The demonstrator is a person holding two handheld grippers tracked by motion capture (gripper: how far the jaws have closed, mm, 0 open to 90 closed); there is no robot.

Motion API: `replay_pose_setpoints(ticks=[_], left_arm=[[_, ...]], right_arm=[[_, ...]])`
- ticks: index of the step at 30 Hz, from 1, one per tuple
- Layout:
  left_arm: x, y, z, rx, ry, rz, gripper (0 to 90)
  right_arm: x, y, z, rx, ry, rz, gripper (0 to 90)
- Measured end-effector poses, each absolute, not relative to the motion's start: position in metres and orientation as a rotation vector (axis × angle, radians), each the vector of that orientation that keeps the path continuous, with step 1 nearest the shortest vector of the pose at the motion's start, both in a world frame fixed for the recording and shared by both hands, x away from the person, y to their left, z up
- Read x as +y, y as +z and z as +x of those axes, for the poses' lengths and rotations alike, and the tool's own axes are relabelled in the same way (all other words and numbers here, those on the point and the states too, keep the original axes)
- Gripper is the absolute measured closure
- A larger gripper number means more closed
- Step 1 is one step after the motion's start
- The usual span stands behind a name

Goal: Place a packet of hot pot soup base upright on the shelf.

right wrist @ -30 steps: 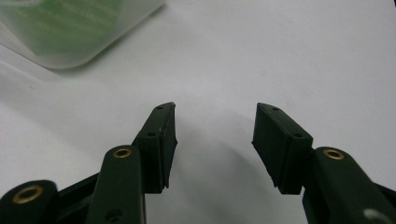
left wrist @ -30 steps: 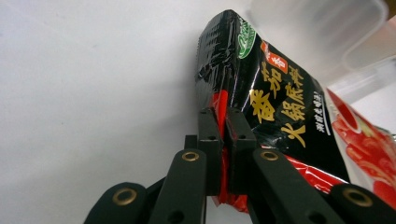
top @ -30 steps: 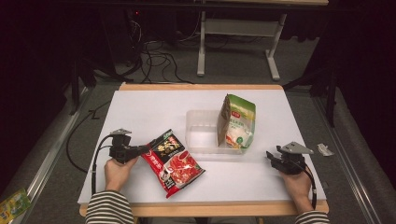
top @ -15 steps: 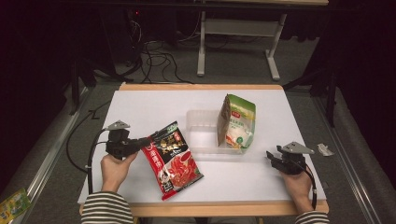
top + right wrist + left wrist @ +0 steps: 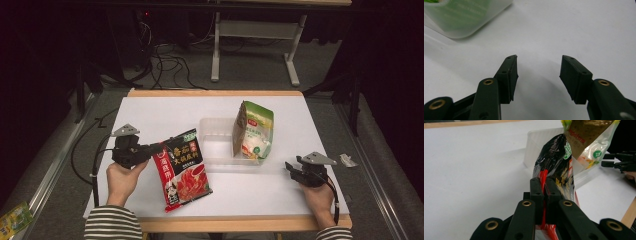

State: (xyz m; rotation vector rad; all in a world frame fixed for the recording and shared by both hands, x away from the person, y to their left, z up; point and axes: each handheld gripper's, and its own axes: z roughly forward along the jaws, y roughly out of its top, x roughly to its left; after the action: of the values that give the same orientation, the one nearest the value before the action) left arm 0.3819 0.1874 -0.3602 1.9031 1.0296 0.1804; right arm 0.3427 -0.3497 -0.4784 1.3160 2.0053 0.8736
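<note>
A red and black snack packet hangs lifted at the left of the white table, its lower end near the front edge. My left gripper is shut on the packet's upper left edge; in the left gripper view both jaws pinch the packet at my left gripper. A green and white pouch stands upright inside a clear plastic tub at the table's middle. My right gripper rests low at the front right, open, with bare table between the jaws of my right gripper.
The tub's corner with green showing through lies ahead and left of the right gripper. The table's wooden front edge runs close to both hands. A small scrap lies off the table's right side. Cables sprawl on the floor behind.
My left gripper has risen and moved away from the front edge with the red packet, which now hangs more upright and closer to the tub. The right gripper has stayed put.
</note>
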Motion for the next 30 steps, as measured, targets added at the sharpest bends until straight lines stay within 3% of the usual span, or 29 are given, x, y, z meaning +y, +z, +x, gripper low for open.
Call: replay_pose_setpoints(ticks=[30], left_arm=[[0.16,-0.303,0.38,0.913,0.216,1.873,88.7]], right_arm=[[-0.355,-0.477,0.342,1.988,0.926,1.329,47.8]])
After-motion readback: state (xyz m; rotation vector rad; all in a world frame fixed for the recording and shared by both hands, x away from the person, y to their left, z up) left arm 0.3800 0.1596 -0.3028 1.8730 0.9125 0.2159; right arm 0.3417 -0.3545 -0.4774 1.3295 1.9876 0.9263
